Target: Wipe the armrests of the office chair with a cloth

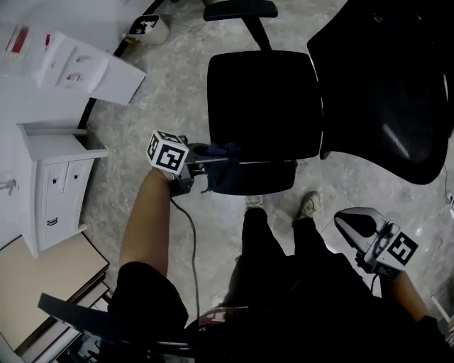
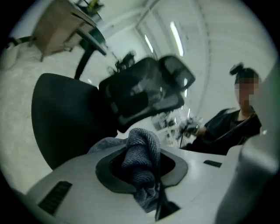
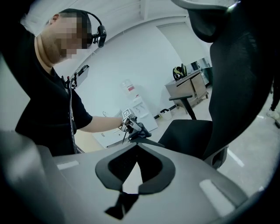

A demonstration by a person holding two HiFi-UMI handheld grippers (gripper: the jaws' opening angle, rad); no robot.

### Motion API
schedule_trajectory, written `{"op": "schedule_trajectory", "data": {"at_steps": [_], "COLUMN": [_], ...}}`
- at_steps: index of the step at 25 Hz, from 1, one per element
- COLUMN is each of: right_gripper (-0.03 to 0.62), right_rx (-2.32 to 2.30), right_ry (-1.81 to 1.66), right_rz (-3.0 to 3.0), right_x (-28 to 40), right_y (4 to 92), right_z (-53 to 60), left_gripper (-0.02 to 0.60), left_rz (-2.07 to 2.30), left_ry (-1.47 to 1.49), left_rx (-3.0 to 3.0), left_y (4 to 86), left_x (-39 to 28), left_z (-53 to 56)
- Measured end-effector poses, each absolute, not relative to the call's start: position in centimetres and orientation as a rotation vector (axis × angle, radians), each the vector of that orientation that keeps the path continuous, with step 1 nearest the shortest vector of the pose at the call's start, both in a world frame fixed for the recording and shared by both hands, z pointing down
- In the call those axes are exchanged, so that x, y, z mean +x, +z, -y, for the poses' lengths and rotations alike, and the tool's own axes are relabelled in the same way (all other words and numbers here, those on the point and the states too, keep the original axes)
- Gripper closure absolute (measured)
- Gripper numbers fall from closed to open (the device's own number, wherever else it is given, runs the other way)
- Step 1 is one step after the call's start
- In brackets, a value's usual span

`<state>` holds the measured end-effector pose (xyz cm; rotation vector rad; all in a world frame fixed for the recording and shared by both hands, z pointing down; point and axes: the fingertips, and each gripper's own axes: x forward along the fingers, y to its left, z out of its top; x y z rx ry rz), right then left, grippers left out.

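Left claw [image 1: 211,162]: pinching the cloth [image 2: 139,162], in the middle of the head view.
Cloth: gray-blue and bunched up, on the near armrest [image 1: 259,184].
Chair [image 1: 262,106]: black, in the upper middle of the head view, with 2 armrests; the other armrest [image 1: 240,10] is at the top edge.
Right claw [image 3: 138,148]: tips pressed together with nothing in it, at the lower right of the head view, well apart from the chair.
Cabinet [image 1: 53,191]: white, at the left edge.
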<state>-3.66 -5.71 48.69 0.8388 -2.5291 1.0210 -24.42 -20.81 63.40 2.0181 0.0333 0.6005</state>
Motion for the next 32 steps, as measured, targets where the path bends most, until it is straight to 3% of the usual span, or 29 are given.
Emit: {"op": "schedule_trajectory", "data": {"at_steps": [3,9,13,20,32], "right_gripper": [0.597,0.598,0.597,0.598,0.597], "right_rx": [0.919,1.057,1.153,1.182,1.117], "right_ry": [1.039,1.057,1.059,0.967,0.84], "right_rz": [2.527,2.538,2.538,2.575,2.615], "right_x": [-1.4,6.2,9.7,9.0,6.8], "right_y": [48.4,48.7,48.0,44.3,40.6], "right_z": [5.3,2.7,1.4,2.5,4.2], "left_gripper": [0.494,0.494,0.494,0.494,0.494], "left_rz": [-0.266,-0.532,-0.63,-0.379,0.026], "left_ry": [0.994,1.343,1.567,1.609,1.433], "left_rx": [2.019,2.129,2.254,2.65,2.441], "left_y": [65.3,67.0,66.5,63.3,62.7], "left_x": [-18.6,-2.3,2.4,-1.3,-17.8], "left_z": [19.0,14.7,11.9,9.7,9.1]}}
